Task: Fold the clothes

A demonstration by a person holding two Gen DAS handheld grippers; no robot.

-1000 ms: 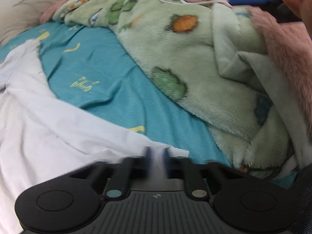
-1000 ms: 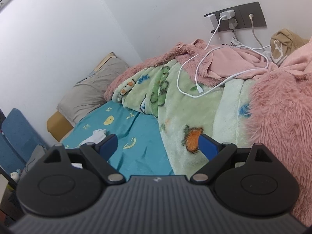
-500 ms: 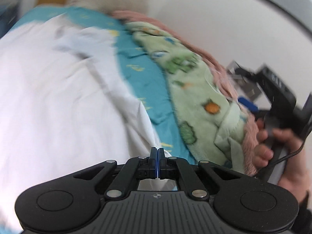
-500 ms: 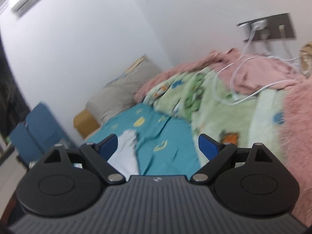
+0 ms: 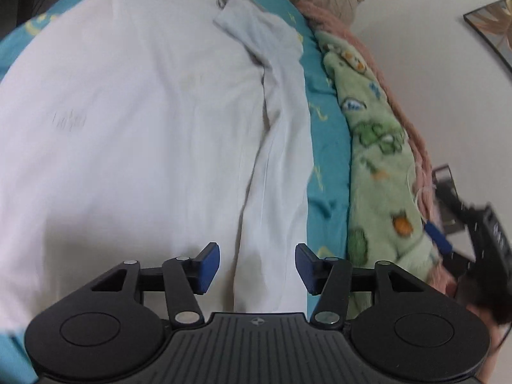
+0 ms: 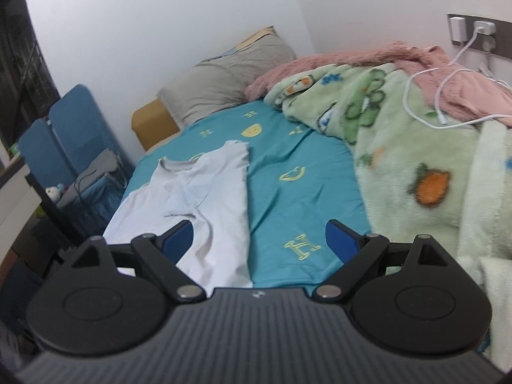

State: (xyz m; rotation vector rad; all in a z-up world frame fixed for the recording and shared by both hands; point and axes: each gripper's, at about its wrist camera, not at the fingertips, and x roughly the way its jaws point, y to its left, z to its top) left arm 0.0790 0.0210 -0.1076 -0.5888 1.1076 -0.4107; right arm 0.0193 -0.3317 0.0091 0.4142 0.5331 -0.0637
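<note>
A white T-shirt (image 5: 144, 121) lies spread on the teal bedsheet (image 5: 329, 172), its right side folded inward along a long crease. My left gripper (image 5: 257, 268) hovers over the shirt's near hem; its jaws are opening and nothing is between the blue pads. In the right wrist view the same white T-shirt (image 6: 204, 192) lies ahead to the left on the teal sheet (image 6: 304, 185). My right gripper (image 6: 260, 240) stands open above the sheet, holding nothing. The right gripper (image 5: 438, 233) also shows at the right edge of the left wrist view, in a hand.
A green patterned fleece blanket (image 6: 400, 134) and a pink fluffy blanket (image 6: 336, 60) are heaped along the wall side of the bed. A grey pillow (image 6: 224, 80) lies at the head. White charger cables (image 6: 448, 96) trail over the blankets. Blue folding chairs (image 6: 64, 140) stand beside the bed.
My left gripper, which was shut on the shirt's edge, has swung over the shirt and let the fabric go, its jaws now apart. The right gripper has turned left toward the shirt.
</note>
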